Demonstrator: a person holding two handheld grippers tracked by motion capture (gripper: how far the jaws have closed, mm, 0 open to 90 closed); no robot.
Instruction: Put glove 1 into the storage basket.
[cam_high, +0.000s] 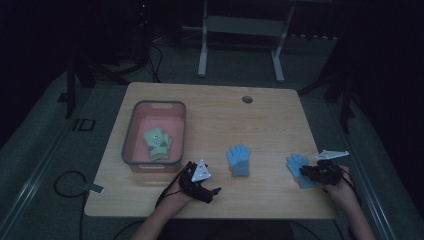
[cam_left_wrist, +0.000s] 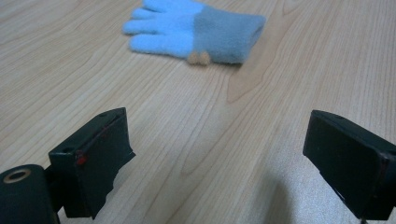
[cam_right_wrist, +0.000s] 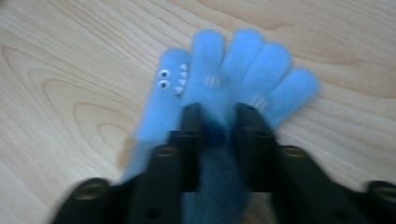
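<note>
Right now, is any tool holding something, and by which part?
The right tool pinches the blue glove at its palm, just below the fingers. The left tool is open and holds nothing.

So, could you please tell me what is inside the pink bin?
In the pink bin lies a pair of yellow-green gloves, one overlapping the other. Whatever sits beneath them on the bin floor is covered.

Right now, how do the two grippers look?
Both are black. The left gripper carries a grey three-cornered plate and trails a black cable; its jaws are blocky, with a red mark on one. The right gripper bears a similar grey plate.
</note>
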